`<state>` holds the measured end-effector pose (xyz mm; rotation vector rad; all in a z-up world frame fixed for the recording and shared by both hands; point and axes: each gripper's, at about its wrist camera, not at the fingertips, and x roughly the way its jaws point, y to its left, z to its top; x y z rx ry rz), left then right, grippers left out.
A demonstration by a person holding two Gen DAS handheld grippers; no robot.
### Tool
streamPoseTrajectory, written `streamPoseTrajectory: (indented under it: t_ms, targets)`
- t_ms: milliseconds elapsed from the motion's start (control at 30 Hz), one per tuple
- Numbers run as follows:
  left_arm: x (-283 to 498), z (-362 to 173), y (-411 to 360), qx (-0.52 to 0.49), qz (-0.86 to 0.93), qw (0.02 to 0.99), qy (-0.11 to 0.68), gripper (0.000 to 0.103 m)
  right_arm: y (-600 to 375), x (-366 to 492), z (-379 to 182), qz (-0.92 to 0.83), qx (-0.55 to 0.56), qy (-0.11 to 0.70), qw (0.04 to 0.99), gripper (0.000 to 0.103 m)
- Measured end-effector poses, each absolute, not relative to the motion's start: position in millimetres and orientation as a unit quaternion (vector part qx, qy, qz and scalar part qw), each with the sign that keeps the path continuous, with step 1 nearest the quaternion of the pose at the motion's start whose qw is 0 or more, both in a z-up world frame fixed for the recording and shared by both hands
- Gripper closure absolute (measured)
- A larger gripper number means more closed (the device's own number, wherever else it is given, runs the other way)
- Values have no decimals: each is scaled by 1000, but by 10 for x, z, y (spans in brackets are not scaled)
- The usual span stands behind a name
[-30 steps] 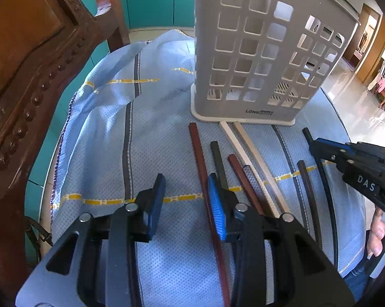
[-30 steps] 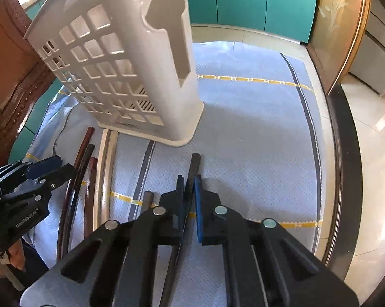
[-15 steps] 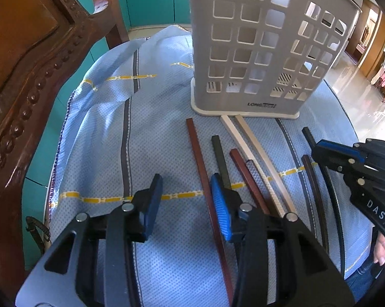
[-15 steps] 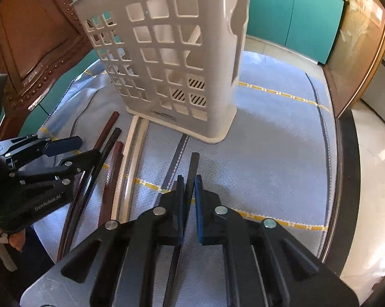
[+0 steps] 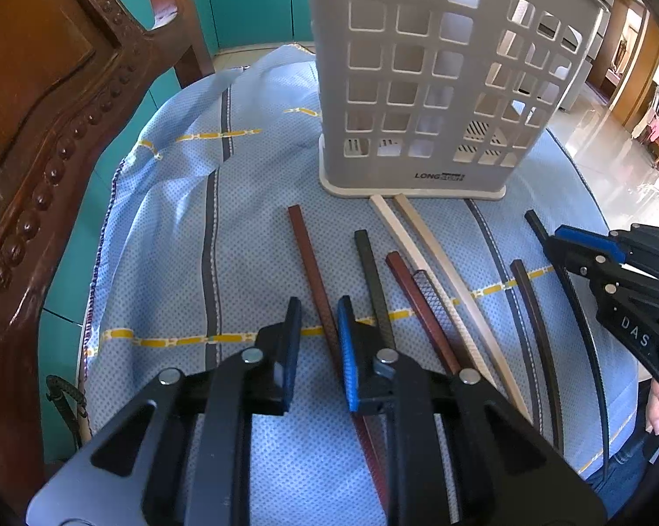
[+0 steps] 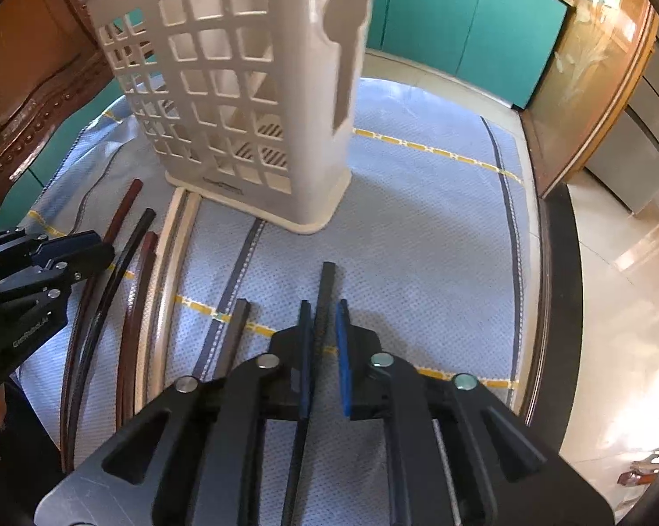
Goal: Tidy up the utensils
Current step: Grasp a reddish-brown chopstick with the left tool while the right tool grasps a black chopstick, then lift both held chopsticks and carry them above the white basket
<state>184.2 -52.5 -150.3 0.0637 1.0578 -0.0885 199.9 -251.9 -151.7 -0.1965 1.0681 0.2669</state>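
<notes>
Several chopsticks lie in a row on the blue cloth in front of a white lattice utensil holder point(image 5: 439, 87), also in the right wrist view point(image 6: 246, 101). My left gripper point(image 5: 318, 337) is open, its jaws astride a brown chopstick point(image 5: 307, 258), low over the cloth. My right gripper point(image 6: 325, 346) is slightly open around a black chopstick point(image 6: 325, 293) that runs between its jaws. It shows at the right edge of the left wrist view point(image 5: 592, 254). A dark chopstick point(image 6: 235, 333) lies just left of it, and two cream chopsticks point(image 5: 417, 236) reach the holder's base.
A carved wooden chair point(image 5: 44, 109) stands close on the left of the table. The round table's dark rim point(image 6: 561, 285) curves along the right. Teal cabinets point(image 6: 461, 22) stand behind. The cloth point(image 6: 417, 219) right of the holder is bare.
My right gripper's jaws have parted slightly around the black chopstick, which was pinched before. Both grippers have shifted a little; the left stays open over the brown chopstick.
</notes>
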Motion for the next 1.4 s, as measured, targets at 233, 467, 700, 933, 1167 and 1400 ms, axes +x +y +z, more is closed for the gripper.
streamPoseTrajectory:
  t_ms: [233,467,700,933,1167,1400]
  targets:
    - [1893,-1521,-483,24,-39,862,506,77,-2560,2013,-1558,131,-86,520,840,69]
    - [1880,-1504,-526,30,-50,860,507,91,-2457,1954,-1569,173,-72,519,834,96]
    - [1740,-1484,-435,5,-65,853,517,92,-2458,1900,-1486,187,-72,514,834,95]
    - [1824,-1512,-400,7,-54,855,516,90,-2624,1893,-1488,169,-67,529,829,75]
    - [1939,-1493,-431,7,-42,856,516,86,-2516,1782,-1520,166,-106,524,829,73]
    - [2070,-1465,-377,-14,-39,862,506,96,-2513,1786,-1459,196,-85,516,830,97]
